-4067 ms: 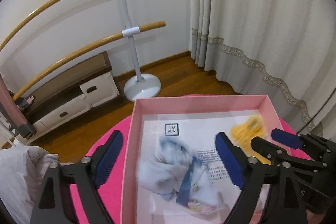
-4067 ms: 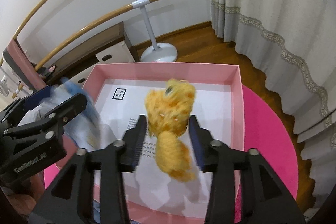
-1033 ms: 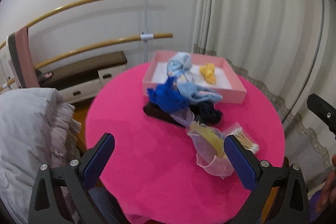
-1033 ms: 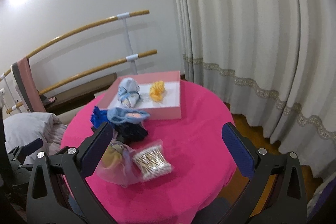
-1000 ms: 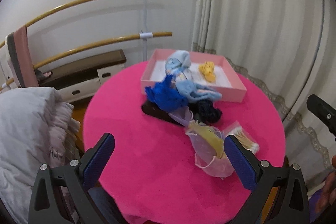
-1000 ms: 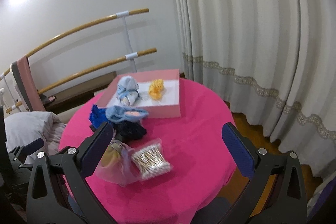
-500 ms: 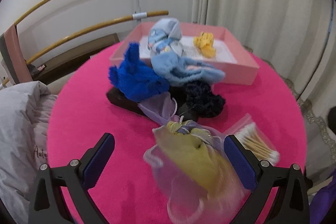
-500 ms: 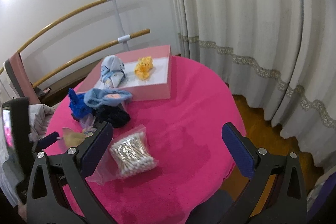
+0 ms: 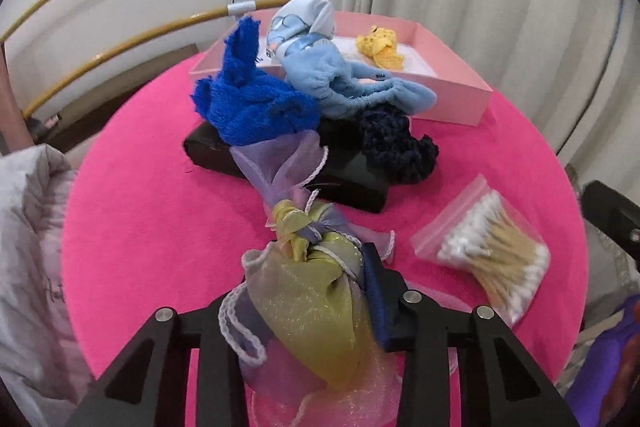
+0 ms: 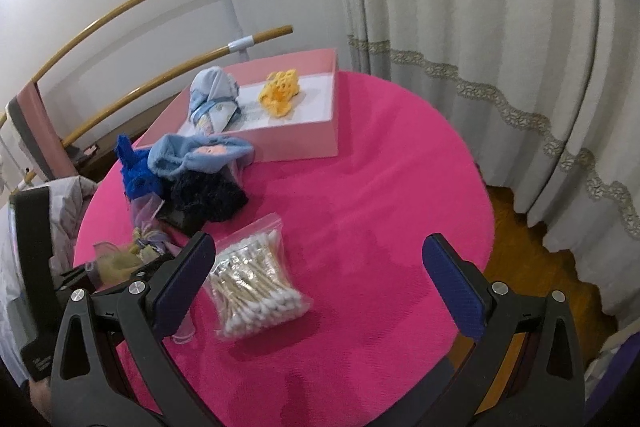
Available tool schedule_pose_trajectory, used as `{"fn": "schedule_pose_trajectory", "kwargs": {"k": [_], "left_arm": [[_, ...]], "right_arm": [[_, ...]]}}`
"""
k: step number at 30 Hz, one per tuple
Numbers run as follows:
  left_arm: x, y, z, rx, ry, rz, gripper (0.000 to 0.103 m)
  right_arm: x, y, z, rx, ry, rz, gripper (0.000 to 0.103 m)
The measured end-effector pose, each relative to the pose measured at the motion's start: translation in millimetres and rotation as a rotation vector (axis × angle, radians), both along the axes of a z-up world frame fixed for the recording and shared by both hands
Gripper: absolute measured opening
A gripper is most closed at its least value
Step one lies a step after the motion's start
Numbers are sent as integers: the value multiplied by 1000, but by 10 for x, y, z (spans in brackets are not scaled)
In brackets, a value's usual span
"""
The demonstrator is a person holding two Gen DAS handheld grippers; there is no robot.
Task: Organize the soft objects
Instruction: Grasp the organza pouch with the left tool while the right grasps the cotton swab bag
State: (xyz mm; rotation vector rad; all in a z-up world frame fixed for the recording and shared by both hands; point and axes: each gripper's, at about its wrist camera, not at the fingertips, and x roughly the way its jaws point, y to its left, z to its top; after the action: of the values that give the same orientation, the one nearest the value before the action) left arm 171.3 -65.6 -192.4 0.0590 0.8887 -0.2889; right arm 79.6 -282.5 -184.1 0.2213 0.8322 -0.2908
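My left gripper is low at the near edge of the round pink table. Its jaws are closing, and the pads press a yellow and lilac organza pouch. Behind it a royal blue fluffy cloth, a light blue plush piece and a dark navy knit lie piled on a black box. A pink box at the back holds a pale blue cloth bundle and a yellow knit. My right gripper hangs open over the table with nothing between its fingers.
A zip bag of cotton swabs lies just left of the right gripper. Pale bedding is beside the table on the left. Wooden barre rails and a long curtain stand behind, and wood floor shows past the table's right edge.
The left gripper came down and forward onto the organza pouch, and its wide jaws drew in around it. The right gripper sank toward the table, still open.
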Motion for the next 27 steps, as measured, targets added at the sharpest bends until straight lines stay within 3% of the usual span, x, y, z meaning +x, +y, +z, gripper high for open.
{"fn": "schedule_pose_trajectory", "kwargs": {"k": [13,19,24,27], "left_arm": [[-271,206,163,-7,-1,-6,34],[-346,283,208,-26,11,-19,34],[-376,303,222,-29,10,-7,33],[-399,321,249,-30,2,-1,33]], "right_arm": [[213,268,-477,4,137,97,103],[265,338,-574,-22,157,125,102],[314,402,-634,-49,165,139,86],[301,401,-610,-68,152,138,57]]}}
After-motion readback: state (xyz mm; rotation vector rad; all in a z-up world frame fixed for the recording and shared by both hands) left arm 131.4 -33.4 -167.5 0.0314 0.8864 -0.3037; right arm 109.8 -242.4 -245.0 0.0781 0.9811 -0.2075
